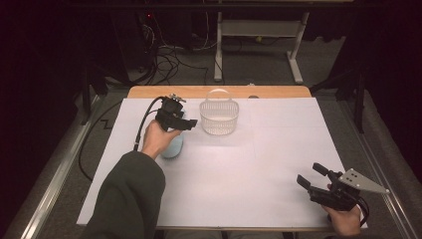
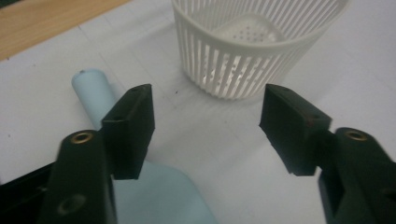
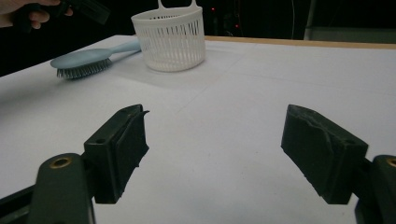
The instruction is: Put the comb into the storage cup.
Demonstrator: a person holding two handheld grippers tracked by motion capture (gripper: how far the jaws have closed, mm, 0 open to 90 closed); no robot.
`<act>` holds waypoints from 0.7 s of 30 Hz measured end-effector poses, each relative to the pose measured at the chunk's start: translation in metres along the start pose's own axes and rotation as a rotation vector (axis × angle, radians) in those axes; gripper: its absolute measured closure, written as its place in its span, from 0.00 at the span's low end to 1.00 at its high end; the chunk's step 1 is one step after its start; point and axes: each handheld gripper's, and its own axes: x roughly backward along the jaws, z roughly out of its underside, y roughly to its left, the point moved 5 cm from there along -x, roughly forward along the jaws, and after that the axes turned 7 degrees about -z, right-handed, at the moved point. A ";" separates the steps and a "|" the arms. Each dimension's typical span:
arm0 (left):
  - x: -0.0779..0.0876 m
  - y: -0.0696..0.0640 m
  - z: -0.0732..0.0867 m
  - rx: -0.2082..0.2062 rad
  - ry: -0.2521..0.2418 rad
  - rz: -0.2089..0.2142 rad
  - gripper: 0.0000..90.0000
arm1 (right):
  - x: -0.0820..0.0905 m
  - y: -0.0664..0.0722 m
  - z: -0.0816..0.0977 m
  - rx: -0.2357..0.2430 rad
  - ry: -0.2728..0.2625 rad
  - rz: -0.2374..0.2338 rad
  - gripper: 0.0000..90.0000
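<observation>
**Left claw hovers over the hairbrush beside the basket**

The left claw hangs above the table at about ten o'clock of the white sheet, held in the person's left hand, whose dark green sleeve comes in from six o'clock. The forearm slants up toward twelve, and the claw points to three o'clock, toward the white slotted plastic basket. In the left gripper view its jaws stand apart with nothing between them, tipped down at the table.

The pale blue plastic hairbrush lies flat on the white sheet, bristles down, just below the left claw. Its handle reaches toward the basket and ends just beside the basket's wall. In the left gripper view the handle runs beneath the left-hand jaw, and no pad presses on it.

The right claw rests at about four o'clock of the sheet, well apart from brush and basket, held in the right hand near the table's edge. Its jaws gape wide and empty, aimed toward ten o'clock across the bare sheet.
</observation>
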 end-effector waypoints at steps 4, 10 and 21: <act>-0.008 0.004 -0.003 -0.016 0.060 -0.027 0.42 | 0.000 0.000 0.000 0.000 0.001 0.000 0.25; -0.016 0.009 -0.011 -0.029 0.128 -0.063 0.49 | 0.000 0.000 0.000 -0.006 -0.001 0.001 0.25; -0.040 0.016 -0.012 -0.027 0.280 -0.100 0.67 | 0.000 -0.001 0.000 -0.011 -0.002 0.000 0.25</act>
